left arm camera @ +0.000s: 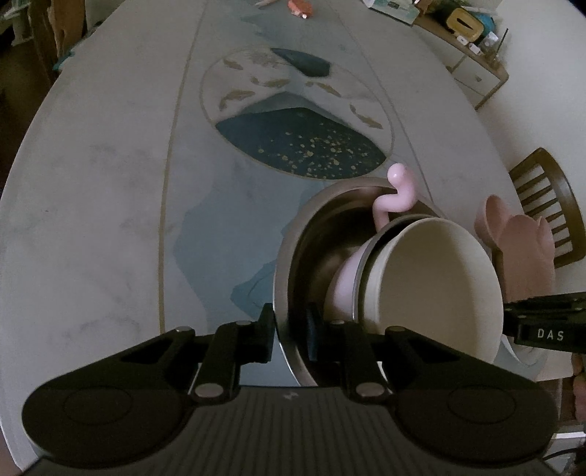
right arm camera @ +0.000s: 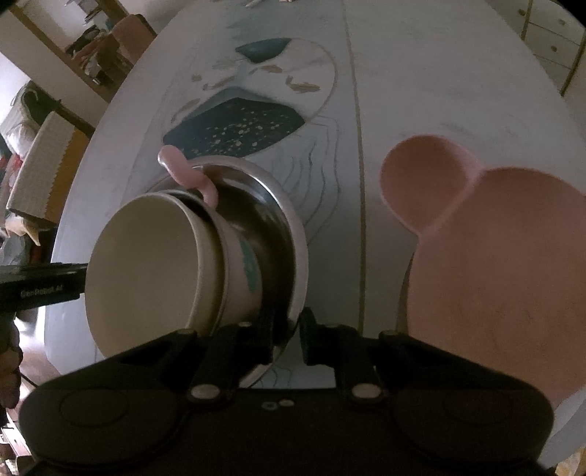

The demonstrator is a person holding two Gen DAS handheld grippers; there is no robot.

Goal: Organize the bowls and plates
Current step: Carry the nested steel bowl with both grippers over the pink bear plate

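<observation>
A steel bowl (left arm camera: 307, 238) sits at the near edge of the table, holding nested bowls tilted on their side: a cream bowl (left arm camera: 436, 278) on top, a pink one (left arm camera: 344, 278) under it, and a pink curly handle (left arm camera: 397, 194). My left gripper (left arm camera: 291, 335) is shut on the steel bowl's rim. In the right wrist view my right gripper (right arm camera: 287, 337) is shut on the opposite rim of the steel bowl (right arm camera: 278, 219), with the cream bowl (right arm camera: 146, 263) to its left. A pink bear-shaped plate (right arm camera: 494, 263) lies to the right.
The round table (left arm camera: 110, 219) has a painted blue and gold centre (left arm camera: 304, 146). A wooden chair (left arm camera: 549, 205) stands at its right side. A sideboard with clutter (left arm camera: 461, 33) is at the far right. Small items (left arm camera: 300, 7) lie at the far edge.
</observation>
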